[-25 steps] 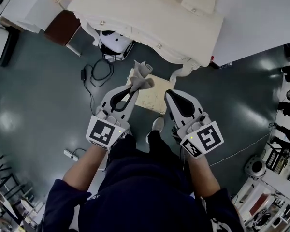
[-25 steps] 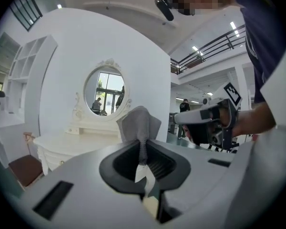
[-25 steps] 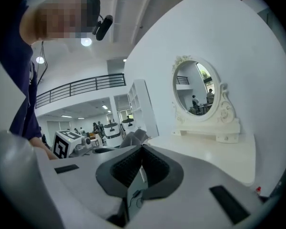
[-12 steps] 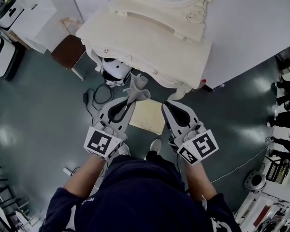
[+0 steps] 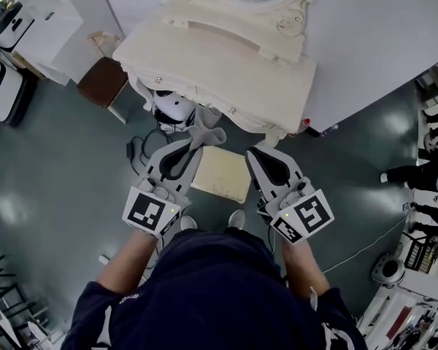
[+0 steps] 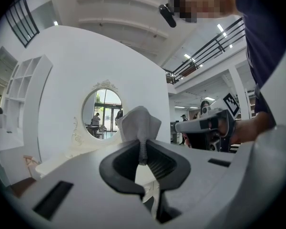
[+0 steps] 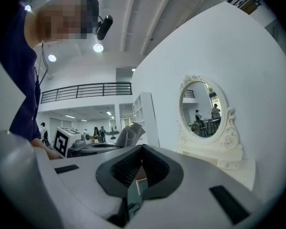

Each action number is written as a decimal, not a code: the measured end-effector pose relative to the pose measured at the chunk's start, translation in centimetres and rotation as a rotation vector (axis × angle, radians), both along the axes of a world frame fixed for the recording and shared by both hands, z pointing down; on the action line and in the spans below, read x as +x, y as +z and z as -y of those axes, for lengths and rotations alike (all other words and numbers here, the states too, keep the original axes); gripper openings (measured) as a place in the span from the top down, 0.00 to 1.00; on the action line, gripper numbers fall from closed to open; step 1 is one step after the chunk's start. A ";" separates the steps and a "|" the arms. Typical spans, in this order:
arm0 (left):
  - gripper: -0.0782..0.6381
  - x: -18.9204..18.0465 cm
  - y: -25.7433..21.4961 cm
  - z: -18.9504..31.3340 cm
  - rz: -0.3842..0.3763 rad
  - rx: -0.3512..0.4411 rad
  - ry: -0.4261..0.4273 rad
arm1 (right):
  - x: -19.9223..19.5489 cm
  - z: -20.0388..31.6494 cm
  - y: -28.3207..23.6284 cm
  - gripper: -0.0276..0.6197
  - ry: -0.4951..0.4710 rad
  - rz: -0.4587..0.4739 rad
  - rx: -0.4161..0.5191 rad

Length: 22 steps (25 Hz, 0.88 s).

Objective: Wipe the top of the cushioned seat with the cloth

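Cushioned seat (image 5: 223,175): lay below, between both grippers. Left gripper (image 5: 194,144) clamped the cloth (image 5: 209,131) above its left edge. Right gripper (image 5: 255,153): closed, empty.

The cloth (image 6: 138,123) is seen as soft, matt grey fabric. The cushioned seat (image 5: 220,173) is covered in cream patterned upholstery. The floor (image 5: 58,166) is finished dark and glossy, with lights reflected.

Grey cloth (image 5: 208,132), cream seat (image 5: 223,175), cream dresser (image 5: 219,57), dk teal floor (image 5: 66,166), brown stool (image 5: 102,82)
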<state>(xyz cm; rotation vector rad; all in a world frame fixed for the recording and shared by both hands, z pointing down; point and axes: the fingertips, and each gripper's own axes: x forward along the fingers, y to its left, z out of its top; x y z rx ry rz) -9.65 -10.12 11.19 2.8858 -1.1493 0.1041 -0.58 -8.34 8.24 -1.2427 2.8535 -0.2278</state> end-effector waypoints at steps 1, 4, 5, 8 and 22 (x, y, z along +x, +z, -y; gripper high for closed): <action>0.85 0.0 -0.1 0.1 0.000 -0.001 -0.001 | -0.1 0.1 -0.1 0.92 -0.003 0.001 0.001; 0.85 0.0 -0.5 0.5 -0.002 0.002 -0.003 | -0.2 0.4 -0.4 0.92 -0.011 0.003 0.005; 0.85 0.1 -0.6 0.5 -0.004 0.004 -0.003 | -0.3 0.5 -0.4 0.92 -0.013 0.002 0.006; 0.85 0.1 -1.0 0.6 -0.021 0.014 -0.009 | -0.3 0.5 -0.4 0.92 -0.018 -0.003 0.011; 0.85 0.8 -1.6 -0.5 -0.023 0.017 -0.017 | -0.1 -0.4 -0.3 0.92 -0.043 -0.004 0.008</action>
